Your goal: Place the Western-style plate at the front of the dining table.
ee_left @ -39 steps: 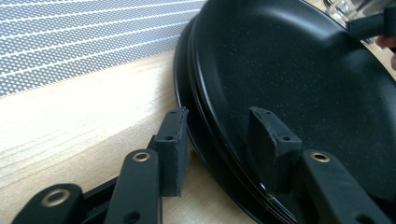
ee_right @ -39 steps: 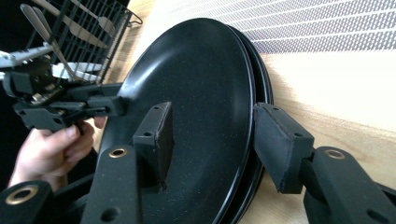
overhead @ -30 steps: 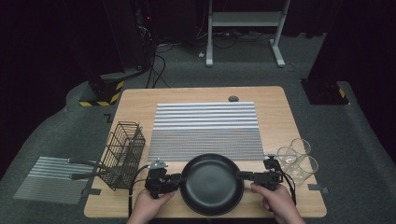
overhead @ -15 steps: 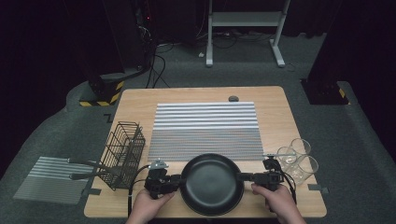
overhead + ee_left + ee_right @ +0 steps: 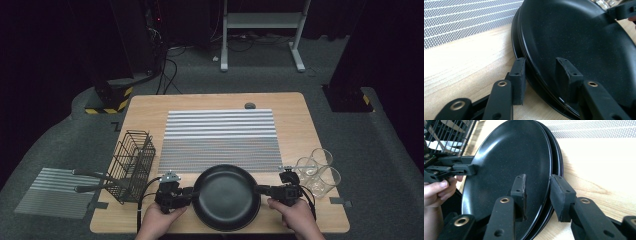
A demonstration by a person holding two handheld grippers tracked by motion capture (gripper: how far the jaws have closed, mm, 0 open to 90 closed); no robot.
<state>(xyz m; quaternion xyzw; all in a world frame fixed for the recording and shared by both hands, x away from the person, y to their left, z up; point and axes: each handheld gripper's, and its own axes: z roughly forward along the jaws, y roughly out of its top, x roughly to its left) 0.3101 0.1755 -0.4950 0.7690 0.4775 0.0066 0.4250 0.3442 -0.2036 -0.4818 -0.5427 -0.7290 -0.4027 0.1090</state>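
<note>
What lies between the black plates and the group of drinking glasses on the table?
In the high view, the right gripper and the hand holding it lie between the black plates and the glasses; its fingers straddle the plates' rim.

A black wire basket point(image 5: 134, 161) is standing upright at the left edge of a wooden table point(image 5: 150, 107), a striped mat point(image 5: 221, 139) is lying across the middle, and clear glasses point(image 5: 318, 170) are clustering near the right edge.

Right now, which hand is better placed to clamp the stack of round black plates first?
Right, probably: the right tongs have just been closing with the rim of the round black plates between them; the left tongs straddle it more loosely.
</note>
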